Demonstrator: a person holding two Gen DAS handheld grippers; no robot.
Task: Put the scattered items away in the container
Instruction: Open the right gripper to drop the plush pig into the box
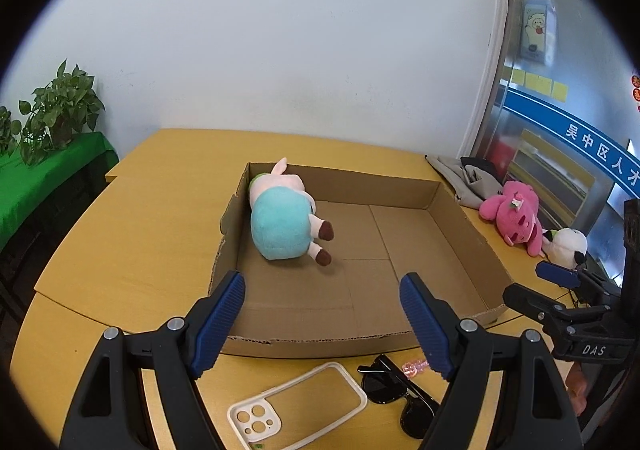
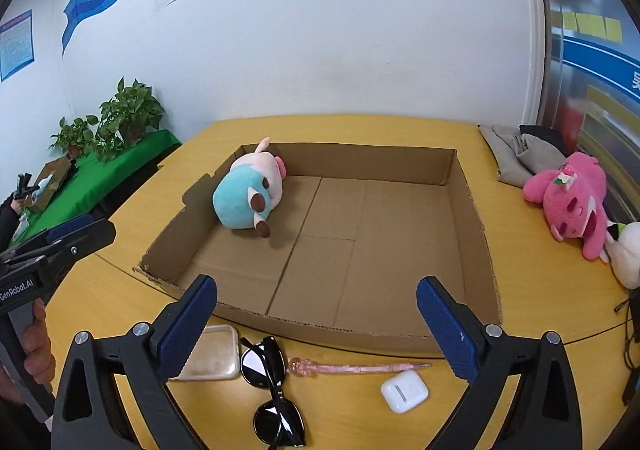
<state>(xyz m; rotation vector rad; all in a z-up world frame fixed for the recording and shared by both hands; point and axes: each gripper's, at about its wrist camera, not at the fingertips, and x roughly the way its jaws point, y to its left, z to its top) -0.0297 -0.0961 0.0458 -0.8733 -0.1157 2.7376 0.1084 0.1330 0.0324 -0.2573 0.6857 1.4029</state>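
On the yellow surface [image 2: 532, 286] lies a shallow cardboard box [image 2: 474, 234], and a teal-and-pink plush pig [image 2: 244, 193] rests inside against its far left corner. Just outside the near wall lie a phone case [image 1: 298, 404], sunglasses [image 2: 272, 390], a pink pen [image 2: 360, 369] and a white earbud case [image 2: 404, 390]. To the box's right sit a pink plush [image 2: 572, 201], a white plush [image 2: 628, 250] and grey cloth [image 2: 516, 157]. The left gripper [image 1: 322, 320] and right gripper [image 2: 316, 324] both hover near the box's front edge, fingers spread and empty.
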